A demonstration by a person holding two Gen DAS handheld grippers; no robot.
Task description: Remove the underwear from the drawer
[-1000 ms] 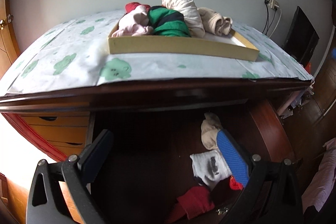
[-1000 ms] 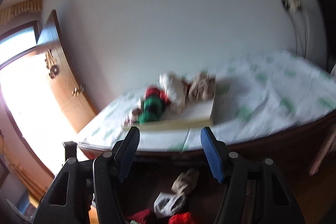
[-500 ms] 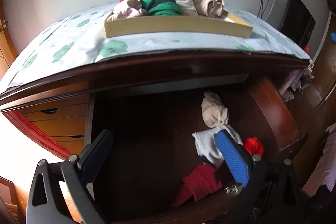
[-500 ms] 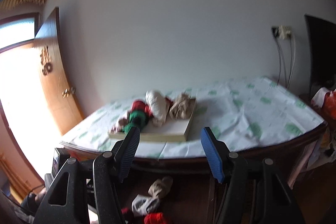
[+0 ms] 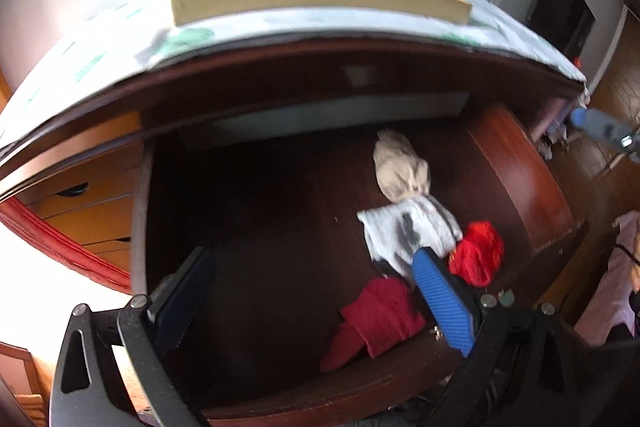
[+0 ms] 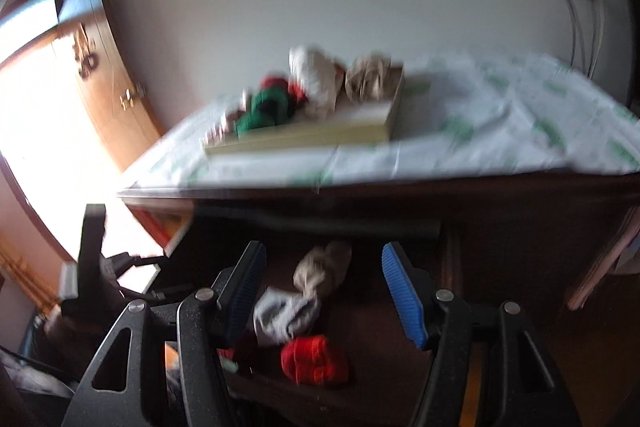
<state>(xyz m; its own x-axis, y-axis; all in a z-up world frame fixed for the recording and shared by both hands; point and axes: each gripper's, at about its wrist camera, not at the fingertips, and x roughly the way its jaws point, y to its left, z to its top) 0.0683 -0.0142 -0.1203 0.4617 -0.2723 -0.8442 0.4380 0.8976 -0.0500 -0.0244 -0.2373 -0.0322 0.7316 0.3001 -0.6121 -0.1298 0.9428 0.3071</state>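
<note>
The underwear sits bunched at the right of the open drawer (image 5: 256,267): beige roll (image 5: 400,167), grey-white piece (image 5: 404,231), bright red piece (image 5: 478,253), dark red piece (image 5: 380,315). Both the left gripper (image 5: 316,291) and the right gripper (image 6: 320,291) hover with jaws released, empty. Packed so close, two pieces could lift together, or a jaw could strike the drawer front. Motion blur smears the right view, and the drawer's near corners are cut off.

Beige (image 5: 400,171), grey (image 5: 404,231), bright red (image 5: 478,255) and dark red underwear (image 5: 376,319) loose in open drawer (image 5: 256,227)
</note>
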